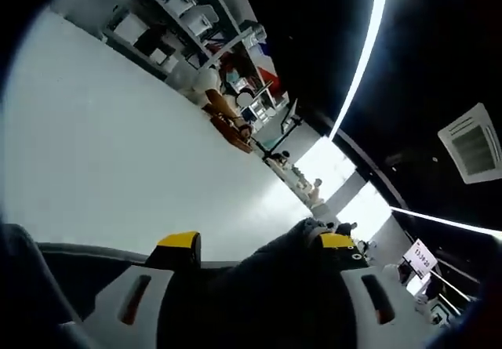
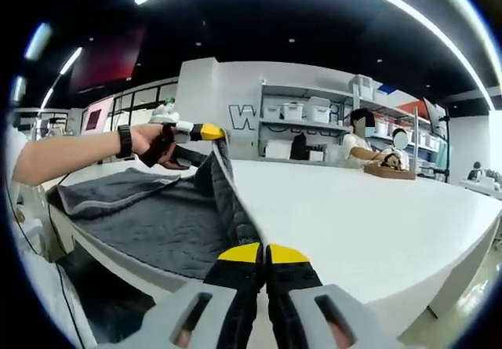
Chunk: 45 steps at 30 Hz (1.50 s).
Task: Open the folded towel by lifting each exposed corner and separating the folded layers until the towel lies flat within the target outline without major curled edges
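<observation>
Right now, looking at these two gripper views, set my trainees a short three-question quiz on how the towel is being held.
1. True or false: the right gripper is shut on the dark grey towel.
2. Multiple choice: in the right gripper view, the stretch of towel edge between the left gripper and the right gripper is A) rolled into a ball, B) stretched into a taut line, C) lying flat on the white table.
3. Fill in: in the right gripper view, the tips of the jaws are coloured ____.

Key: 1 true; 2 B; 3 yellow.
</observation>
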Tool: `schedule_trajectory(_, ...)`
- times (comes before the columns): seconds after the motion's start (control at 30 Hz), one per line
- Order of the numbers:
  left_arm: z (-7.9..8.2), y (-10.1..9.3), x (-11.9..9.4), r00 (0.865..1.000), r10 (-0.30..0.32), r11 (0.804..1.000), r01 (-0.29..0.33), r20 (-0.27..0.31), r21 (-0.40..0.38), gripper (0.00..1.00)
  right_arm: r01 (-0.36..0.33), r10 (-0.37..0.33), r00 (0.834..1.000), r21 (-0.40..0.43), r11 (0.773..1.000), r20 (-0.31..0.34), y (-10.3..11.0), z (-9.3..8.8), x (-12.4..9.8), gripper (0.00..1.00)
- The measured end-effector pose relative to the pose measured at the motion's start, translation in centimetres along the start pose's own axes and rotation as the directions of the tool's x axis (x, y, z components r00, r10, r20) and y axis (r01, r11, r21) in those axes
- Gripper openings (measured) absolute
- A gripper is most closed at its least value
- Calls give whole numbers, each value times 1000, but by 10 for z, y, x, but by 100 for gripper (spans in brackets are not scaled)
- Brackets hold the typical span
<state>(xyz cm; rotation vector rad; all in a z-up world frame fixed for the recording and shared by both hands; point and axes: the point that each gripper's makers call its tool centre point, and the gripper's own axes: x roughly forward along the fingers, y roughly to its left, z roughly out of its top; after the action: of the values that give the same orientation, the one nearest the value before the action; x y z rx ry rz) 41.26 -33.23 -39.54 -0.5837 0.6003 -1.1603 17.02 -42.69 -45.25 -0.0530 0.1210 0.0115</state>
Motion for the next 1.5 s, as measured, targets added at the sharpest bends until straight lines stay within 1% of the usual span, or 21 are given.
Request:
schedule_trajectory(0.03,1,-1,-2,1000,-1,1000,1,-6,19,58,-3,3,1000,2,1000,0,0,0,0,0)
schedule_trajectory(0.1,0,1,-5,999,15,996,-12,-33,88,58,-1,1,1000,5,1000,5,0,1,0,0)
schedule_trajectory(0.13,3,-1,-7,999,16,992,-13,-28,127,58,-1,1,1000,5,1000,4,1,1,0,0)
schedule_trajectory(0.2,5,-4,-9,1000,16,992,-13,-20,128,57,-8,8,1000,9,1000,10,3,3,0,0)
schedule_trajectory(0.23,7,-3,-10,999,29,989,-26,-21,145,56,-20,20,1000,14,1000,18,5,5,1,0)
schedule_trajectory(0.27,8,-4,-11,999,38,970,-28,-35,241,56,-17,17,1000,13,1000,17,6,6,0,0)
schedule_trajectory(0.33,7,-5,-11,998,44,971,-32,-45,236,57,-14,14,1000,-2,1000,17,7,7,0,0)
schedule_trajectory(0.43,6,-7,-11,998,26,975,-14,-52,224,57,-6,6,999,4,1000,35,6,11,-2,0)
schedule_trajectory(0.67,-3,-8,-12,996,23,969,-1,-86,246,56,1,-1,999,6,1000,46,6,14,-7,0)
schedule_trajectory(0.77,-7,-8,-13,995,22,966,5,-100,260,56,-14,13,999,20,1000,36,7,12,-8,0)
schedule_trajectory(0.8,-8,-8,-14,994,23,964,5,-105,264,56,-7,7,1000,18,1000,30,6,10,-7,0)
schedule_trajectory(0.87,-10,-9,-16,994,20,963,9,-108,270,56,-8,8,1000,-2,1000,-14,6,1,-6,0)
schedule_trajectory(0.93,-12,-9,-17,994,18,962,12,-108,274,56,4,-4,999,-5,1000,-44,4,-5,-4,6)
schedule_trajectory(0.97,-13,-9,-18,994,18,961,14,-112,277,56,4,-4,999,-5,1000,-44,4,-6,-4,8)
schedule_trajectory(1.03,-16,-11,-21,993,16,957,18,-115,288,56,0,0,999,-3,1000,-41,5,-7,-4,6)
schedule_trajectory(1.1,-17,-12,-24,993,13,956,21,-116,294,56,3,-3,999,-2,1000,-42,5,-7,-4,8)
schedule_trajectory(1.2,-17,-15,-28,994,5,953,29,-111,303,56,26,-26,999,-13,1000,-46,1,-7,-3,11)
schedule_trajectory(1.3,-18,-18,-32,994,-2,949,36,-107,315,56,40,-41,998,-15,999,-46,-2,-6,-4,11)
schedule_trajectory(1.37,-19,-19,-35,994,-5,946,41,-112,320,56,54,-56,997,-37,998,-50,-5,-6,-5,12)
schedule_trajectory(1.43,-17,-19,-38,995,-11,944,42,-99,327,56,62,-63,997,-30,998,-42,-6,-4,-5,11)
schedule_trajectory(1.5,-18,-18,-41,995,-6,945,40,-103,324,56,63,-64,997,-34,997,-36,-7,-2,-6,12)
